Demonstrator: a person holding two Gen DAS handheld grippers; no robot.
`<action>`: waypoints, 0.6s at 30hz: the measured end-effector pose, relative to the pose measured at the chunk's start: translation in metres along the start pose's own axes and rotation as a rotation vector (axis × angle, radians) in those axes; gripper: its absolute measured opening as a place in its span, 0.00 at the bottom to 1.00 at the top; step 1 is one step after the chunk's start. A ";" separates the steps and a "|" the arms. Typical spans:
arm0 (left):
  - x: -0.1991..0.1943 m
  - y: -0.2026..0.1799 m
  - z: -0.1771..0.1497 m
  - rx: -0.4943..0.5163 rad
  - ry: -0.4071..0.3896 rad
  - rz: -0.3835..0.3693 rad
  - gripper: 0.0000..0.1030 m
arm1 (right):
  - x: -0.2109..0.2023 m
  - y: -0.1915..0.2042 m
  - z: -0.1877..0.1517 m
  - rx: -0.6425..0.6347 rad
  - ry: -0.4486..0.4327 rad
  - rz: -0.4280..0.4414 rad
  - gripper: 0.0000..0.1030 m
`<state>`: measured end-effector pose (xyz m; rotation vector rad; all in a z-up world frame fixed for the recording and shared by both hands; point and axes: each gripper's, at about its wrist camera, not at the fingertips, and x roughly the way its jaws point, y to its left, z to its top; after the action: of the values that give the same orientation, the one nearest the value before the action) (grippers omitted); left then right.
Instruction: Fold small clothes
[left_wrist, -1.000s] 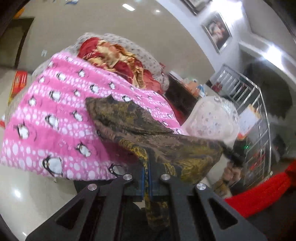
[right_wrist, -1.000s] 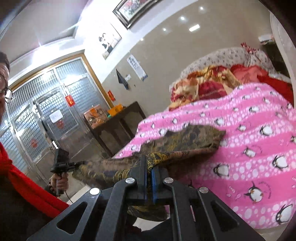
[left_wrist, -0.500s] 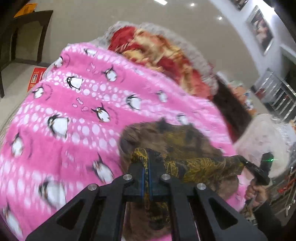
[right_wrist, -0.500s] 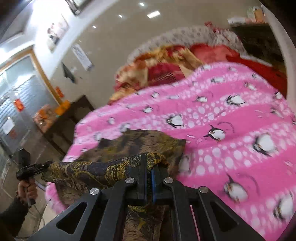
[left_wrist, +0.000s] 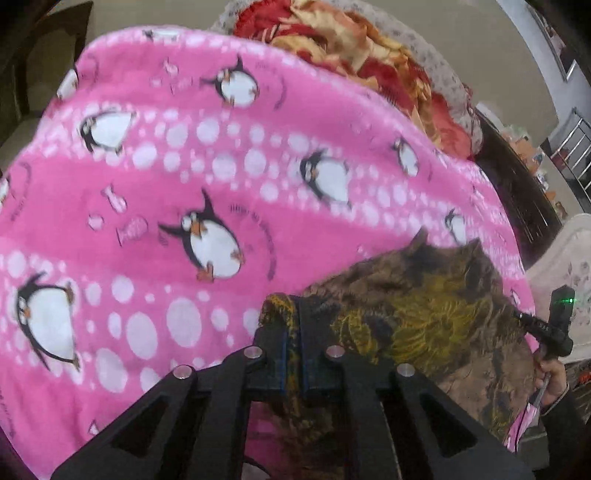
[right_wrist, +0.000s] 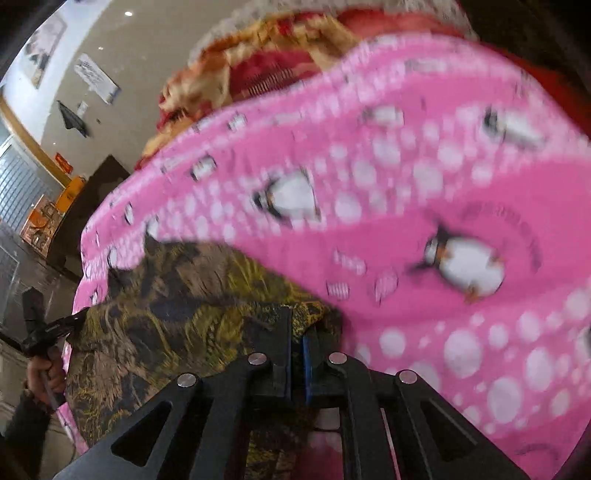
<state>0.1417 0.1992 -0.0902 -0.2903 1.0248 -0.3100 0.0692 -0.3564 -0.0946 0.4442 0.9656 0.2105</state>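
Observation:
A dark brown and gold patterned garment (left_wrist: 424, 317) lies spread on the pink penguin blanket (left_wrist: 184, 184), its near edge lifted between both grippers. My left gripper (left_wrist: 293, 325) pinches the garment's left corner; its jaws are opening slightly with the cloth still between the pads. Seen from the right wrist, the same garment (right_wrist: 177, 302) stretches leftward from my right gripper (right_wrist: 297, 325), which is shut on its right corner. Each view catches the other gripper at the garment's far corner: the right gripper (left_wrist: 519, 315) and the left gripper (right_wrist: 79, 317), each in a hand.
A heap of red and gold bedding (left_wrist: 369, 48) lies at the blanket's far end. A dark wooden cabinet (right_wrist: 85, 206) stands beside the bed, with a metal gate behind it. The blanket's edge drops off below the garment.
Both grippers came down and forward over the blanket, carrying the garment's held edge with them. The garment went from hanging stretched in the air to lying on the blanket.

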 end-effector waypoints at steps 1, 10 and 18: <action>-0.004 0.003 -0.001 -0.008 -0.005 -0.017 0.07 | -0.003 -0.003 0.001 0.021 0.004 0.012 0.08; -0.096 -0.021 -0.014 0.029 -0.217 0.087 0.68 | -0.085 0.028 -0.005 -0.081 -0.098 -0.073 0.43; -0.006 -0.111 -0.072 0.206 0.149 0.185 0.33 | -0.024 0.116 -0.049 -0.331 0.116 -0.207 0.48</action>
<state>0.0635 0.0928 -0.0786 0.0147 1.1475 -0.2699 0.0173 -0.2488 -0.0478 0.0281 1.0603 0.2051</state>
